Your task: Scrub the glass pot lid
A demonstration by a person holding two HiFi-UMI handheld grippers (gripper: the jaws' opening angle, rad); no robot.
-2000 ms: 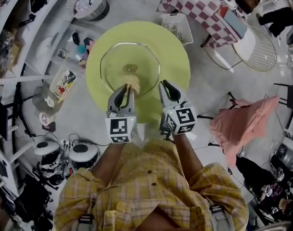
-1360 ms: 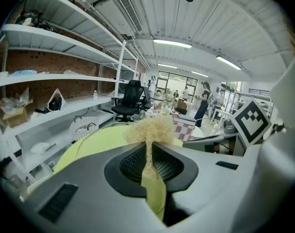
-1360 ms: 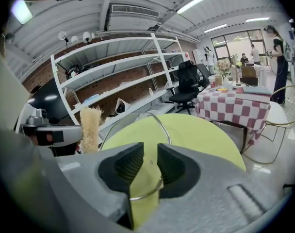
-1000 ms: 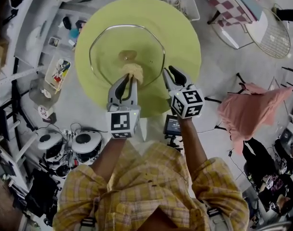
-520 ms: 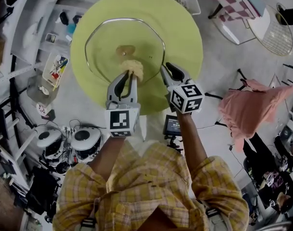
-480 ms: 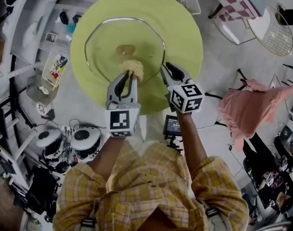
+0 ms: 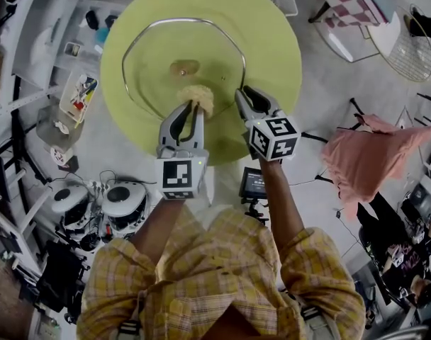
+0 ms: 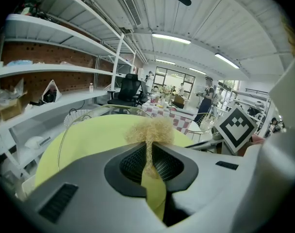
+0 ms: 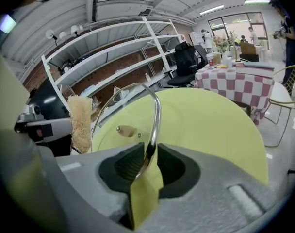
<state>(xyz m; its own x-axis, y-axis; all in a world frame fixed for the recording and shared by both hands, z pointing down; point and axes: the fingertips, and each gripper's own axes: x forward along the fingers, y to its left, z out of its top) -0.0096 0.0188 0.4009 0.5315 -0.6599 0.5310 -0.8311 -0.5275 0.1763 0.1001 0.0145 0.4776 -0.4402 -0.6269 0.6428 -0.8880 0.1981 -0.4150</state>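
Above a lime-green table (image 7: 272,34), the left gripper (image 7: 192,109) pinches a fibrous scrubber (image 7: 199,95); the right gripper (image 7: 245,96), jaws just tightened, clamps the glass pot lid (image 7: 162,48) by its rim.

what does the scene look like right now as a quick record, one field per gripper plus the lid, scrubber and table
left gripper: shut on the scrubber
right gripper: jaws have just been closing; clamped on the rim of the glass pot lid
scrubber: tan fibrous wad, sticks out past the jaw tips towards the lid; contact can't be told
glass pot lid: clear, metal rim, light knob at its centre
table: round, yellow-green, under the lid; whether the lid rests on it can't be told
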